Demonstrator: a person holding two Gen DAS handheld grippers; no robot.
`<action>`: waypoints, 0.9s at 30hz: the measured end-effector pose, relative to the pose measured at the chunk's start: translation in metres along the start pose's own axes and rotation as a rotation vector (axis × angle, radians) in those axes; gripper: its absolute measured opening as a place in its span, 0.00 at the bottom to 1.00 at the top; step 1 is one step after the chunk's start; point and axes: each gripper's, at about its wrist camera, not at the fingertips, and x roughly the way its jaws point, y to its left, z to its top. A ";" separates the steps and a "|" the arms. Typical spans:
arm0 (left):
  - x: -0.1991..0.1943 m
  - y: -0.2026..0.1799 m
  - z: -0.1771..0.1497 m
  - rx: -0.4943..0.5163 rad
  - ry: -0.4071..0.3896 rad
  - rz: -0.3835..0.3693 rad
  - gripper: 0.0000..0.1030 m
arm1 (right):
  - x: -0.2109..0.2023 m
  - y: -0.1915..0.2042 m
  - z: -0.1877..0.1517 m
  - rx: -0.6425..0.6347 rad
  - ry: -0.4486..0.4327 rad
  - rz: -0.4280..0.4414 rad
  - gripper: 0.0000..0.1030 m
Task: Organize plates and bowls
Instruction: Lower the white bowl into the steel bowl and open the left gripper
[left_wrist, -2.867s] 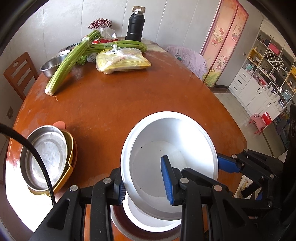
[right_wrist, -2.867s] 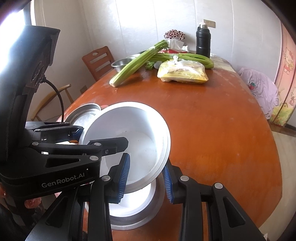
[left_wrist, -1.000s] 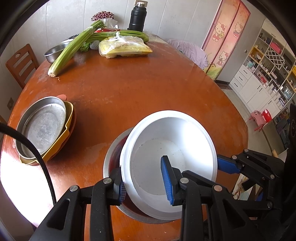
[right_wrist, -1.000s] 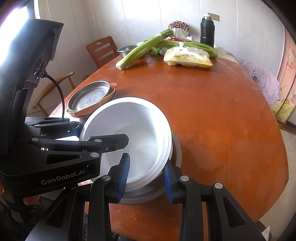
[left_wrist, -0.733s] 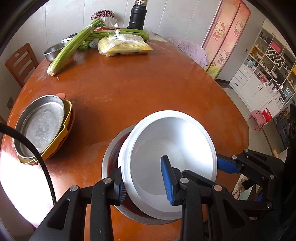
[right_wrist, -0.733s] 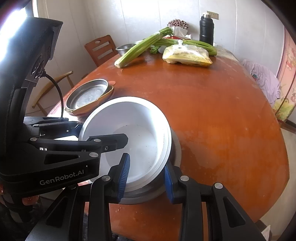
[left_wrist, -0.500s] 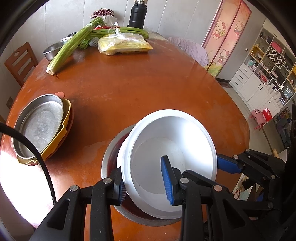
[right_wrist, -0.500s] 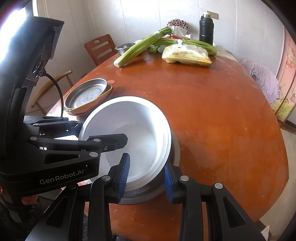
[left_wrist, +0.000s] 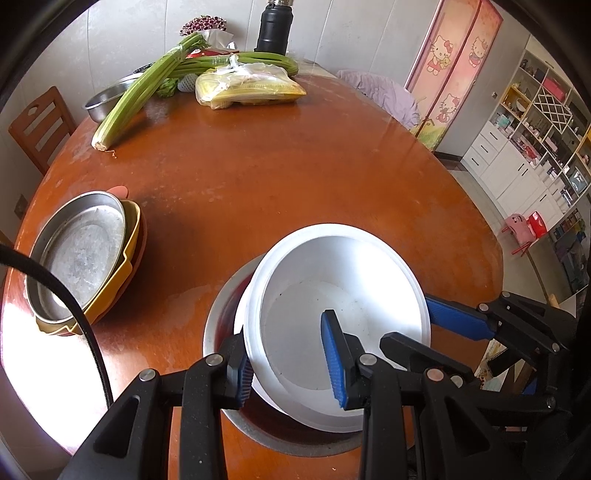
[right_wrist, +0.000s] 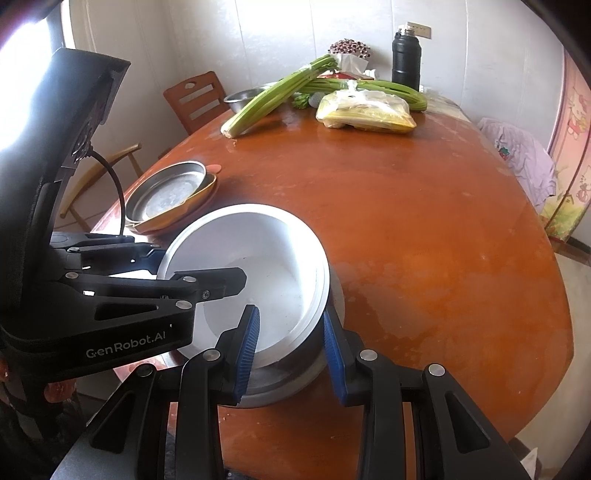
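Step in hand: I judge I am nesting the white bowl (left_wrist: 343, 317) into the steel basin (left_wrist: 221, 332) near my edge of the worktop (left_wrist: 280, 177); it sits tilted over the basin, not yet seated flat.

Left tool (left_wrist: 291, 365): its two blue pads straddle the bowl's near rim, one outside the wall, one inside the bowl; the gap looks wider than the wall, so I cannot tell whether it truly clamps.

Right tool (right_wrist: 290, 343): straddles the bowl's rim on the other side, one pad inside, one outside against the stacked rims; grip likewise uncertain.

Where the bowl lies: between both of my tools, resting in or just over the basin, leaning toward me. There seems to be a second white rim under it, though I cannot be sure.

Other stack: a steel plate (left_wrist: 81, 254) atop a yellow dish (left_wrist: 129, 236), well apart to my left.

Next move calls for: levelling the bowl, easing it down until the rims meet evenly, then spreading both tools and drawing back without dragging it.

Risk: letting go on one side first could tip the bowl.
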 end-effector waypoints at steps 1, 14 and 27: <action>0.000 0.000 0.000 0.002 0.000 0.002 0.32 | 0.000 0.000 0.000 0.001 -0.001 -0.001 0.36; -0.005 -0.001 0.001 0.005 -0.013 0.019 0.32 | -0.005 -0.005 -0.003 0.024 -0.011 0.016 0.36; -0.012 0.005 0.001 -0.009 -0.033 0.027 0.32 | -0.006 -0.005 -0.002 0.030 -0.015 0.016 0.36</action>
